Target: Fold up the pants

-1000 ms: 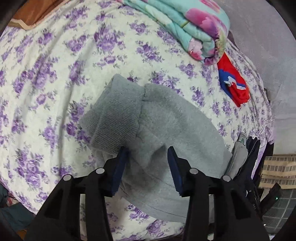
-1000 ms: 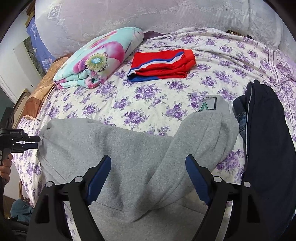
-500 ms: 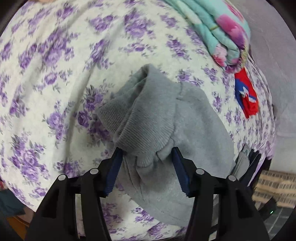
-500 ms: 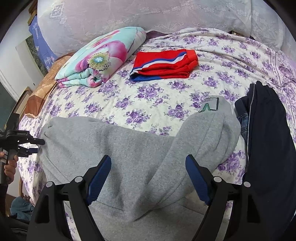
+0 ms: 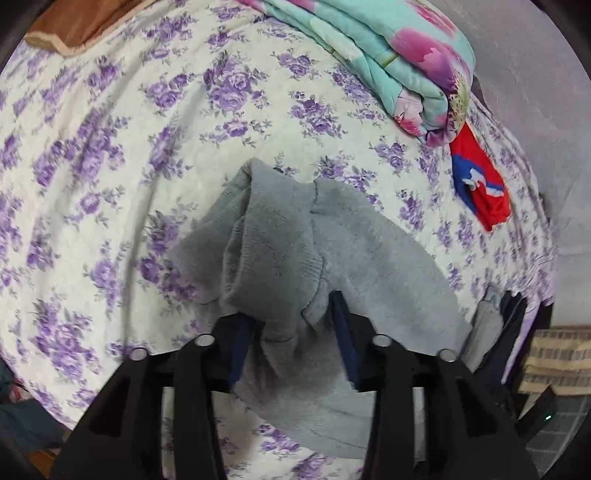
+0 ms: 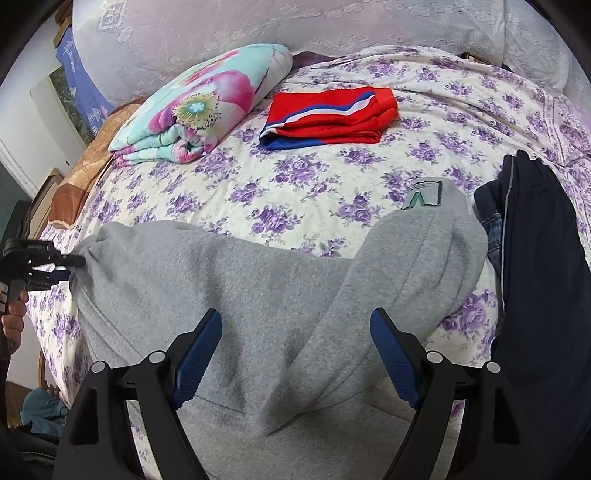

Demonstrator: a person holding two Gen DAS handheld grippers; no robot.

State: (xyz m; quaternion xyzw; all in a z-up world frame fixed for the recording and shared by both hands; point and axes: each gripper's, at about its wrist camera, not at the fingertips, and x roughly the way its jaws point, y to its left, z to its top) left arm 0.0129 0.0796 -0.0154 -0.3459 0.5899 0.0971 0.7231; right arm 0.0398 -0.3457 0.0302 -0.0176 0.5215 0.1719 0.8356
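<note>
Floral-sheeted bed [image 6: 303, 184], perhaps lace headboard [image 6: 258, 26]

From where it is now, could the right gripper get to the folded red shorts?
Probably yes. The right gripper hangs open over the grey pants, holding nothing. Between it and the red shorts lies only bare floral sheet; the quilt sits off to the side.

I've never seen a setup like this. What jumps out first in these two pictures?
The grey pants sprawl across the purple-flowered bedspread, their ribbed cuff bunched between the left tongs, while the right tongs hover wide open above the middle. Behind lie red shorts and a folded flowery quilt, with dark clothes heaped at the right.
</note>
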